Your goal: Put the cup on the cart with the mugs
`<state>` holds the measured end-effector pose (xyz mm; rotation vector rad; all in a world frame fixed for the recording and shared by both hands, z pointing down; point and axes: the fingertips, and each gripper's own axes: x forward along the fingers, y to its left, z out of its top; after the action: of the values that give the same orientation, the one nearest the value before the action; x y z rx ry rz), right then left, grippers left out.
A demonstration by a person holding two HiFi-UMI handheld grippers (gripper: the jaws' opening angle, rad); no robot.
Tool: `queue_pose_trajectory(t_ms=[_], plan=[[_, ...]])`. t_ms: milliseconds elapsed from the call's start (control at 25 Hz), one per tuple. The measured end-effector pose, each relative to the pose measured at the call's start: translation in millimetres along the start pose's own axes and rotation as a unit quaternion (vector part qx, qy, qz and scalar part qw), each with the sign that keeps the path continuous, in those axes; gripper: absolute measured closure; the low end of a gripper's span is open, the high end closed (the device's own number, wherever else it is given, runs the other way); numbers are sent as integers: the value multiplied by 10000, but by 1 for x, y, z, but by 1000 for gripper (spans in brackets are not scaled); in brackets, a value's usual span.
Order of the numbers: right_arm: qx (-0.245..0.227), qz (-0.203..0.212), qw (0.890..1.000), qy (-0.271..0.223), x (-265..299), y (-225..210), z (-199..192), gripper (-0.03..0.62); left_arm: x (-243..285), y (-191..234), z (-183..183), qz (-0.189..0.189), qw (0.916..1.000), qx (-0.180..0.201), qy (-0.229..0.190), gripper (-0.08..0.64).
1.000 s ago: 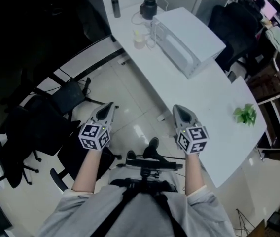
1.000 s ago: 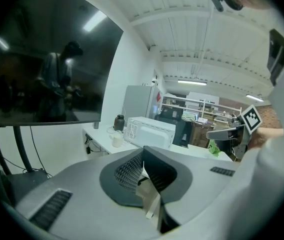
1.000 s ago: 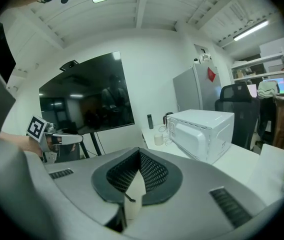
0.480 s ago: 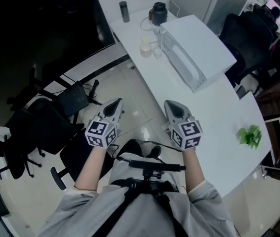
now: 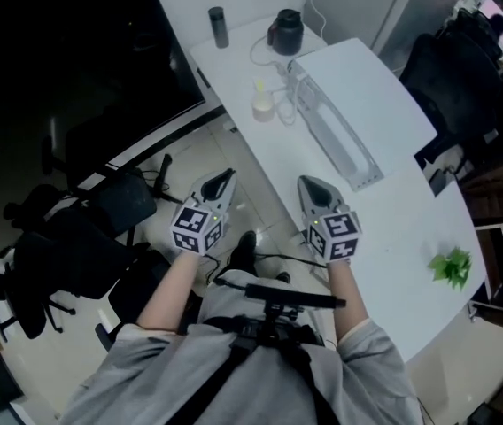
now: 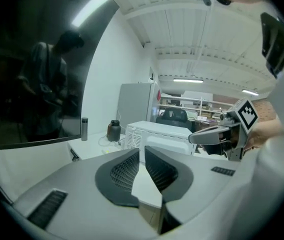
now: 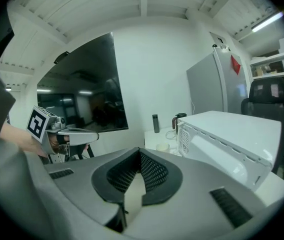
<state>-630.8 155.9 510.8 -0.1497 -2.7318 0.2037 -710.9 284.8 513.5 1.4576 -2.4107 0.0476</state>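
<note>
Our left gripper (image 5: 220,182) and right gripper (image 5: 314,187) are both clenched and empty, short of the microwave (image 5: 358,96). The cup (image 5: 263,104) stands upright, mouth up, just beside the microwave's vented side on the white table (image 5: 384,228). Bare tabletop runs from the microwave to the table's edge.

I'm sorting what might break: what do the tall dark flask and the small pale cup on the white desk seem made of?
Tall dark cylindrical flask: probably metal with a matte dark coat, going by its straight walls and dull look; too small to be sure.
Small pale rounded cup: opaque, smooth, cream-white, so ceramic or plastic; cannot tell which.
</note>
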Motion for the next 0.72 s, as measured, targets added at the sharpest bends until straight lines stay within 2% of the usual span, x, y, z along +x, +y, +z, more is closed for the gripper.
queue_pose_trajectory(t_ms=[120, 200, 320, 480, 560, 720], plan=[[36, -118, 9999, 64, 29, -16, 4, 589, 41, 23, 3, -202, 9997, 114, -46, 429], [62, -214, 9997, 127, 50, -25, 5, 589, 70, 36, 1, -383, 9990, 228, -53, 394], [160, -364, 9989, 260, 79, -38, -4, 589, 114, 53, -11, -613, 9974, 388, 4, 298], [326, -526, 9973, 394, 113, -52, -17, 589, 170, 75, -27, -839, 9959, 336, 99, 198], [389, -600, 9965, 424, 131, -58, -21, 589, 195, 86, -36, -940, 9950, 282, 183, 149], [413, -657, 9954, 569, 157, -72, -36, 589, 239, 103, -58, -1030, 9932, 362, 412, 102]])
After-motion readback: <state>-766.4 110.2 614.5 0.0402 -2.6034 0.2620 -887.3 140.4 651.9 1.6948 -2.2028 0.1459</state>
